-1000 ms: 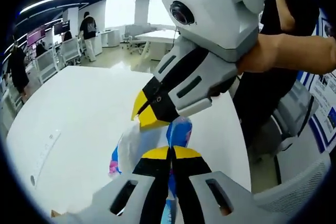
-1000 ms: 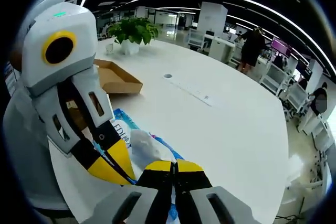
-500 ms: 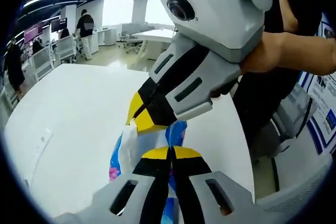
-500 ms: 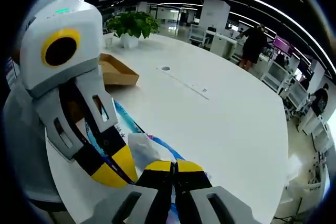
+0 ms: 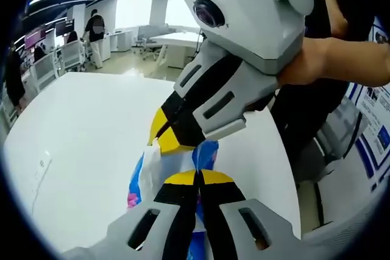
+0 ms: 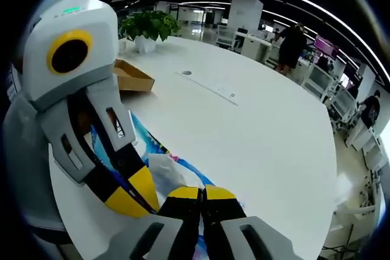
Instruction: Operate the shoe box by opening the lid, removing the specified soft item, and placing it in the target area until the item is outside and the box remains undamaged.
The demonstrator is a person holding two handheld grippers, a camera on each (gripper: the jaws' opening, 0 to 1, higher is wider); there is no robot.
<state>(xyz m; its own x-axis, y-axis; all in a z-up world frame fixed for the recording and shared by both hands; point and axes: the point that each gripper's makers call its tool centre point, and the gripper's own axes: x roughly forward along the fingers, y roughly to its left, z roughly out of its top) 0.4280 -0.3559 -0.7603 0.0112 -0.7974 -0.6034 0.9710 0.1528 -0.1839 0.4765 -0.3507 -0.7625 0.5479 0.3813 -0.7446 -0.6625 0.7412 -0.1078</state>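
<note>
A soft plastic package [image 5: 208, 151], white with blue and pink print, hangs above the white table [image 5: 85, 126]. My left gripper [image 5: 199, 178] is shut on its near end. My right gripper [image 5: 163, 137] reaches in from the upper right, and its yellow tips are shut on the same package a little farther up. In the right gripper view, the right gripper [image 6: 202, 193] pinches the crumpled white part of the package [image 6: 167, 172], with the left gripper [image 6: 137, 196] clamped beside it from the left. The package's lower part is hidden behind the jaws.
An open brown cardboard box [image 6: 131, 76] lies on the table [image 6: 262, 144] at the far left, near a potted plant [image 6: 148, 25]. A person's hand [image 5: 329, 59] holds the right gripper. People [image 6: 291, 44] stand among desks beyond the table. The table edge runs close on the right.
Both grippers keep their hold on the package. The views have drifted slightly, so the cardboard box sits a little farther up and left in the right gripper view.
</note>
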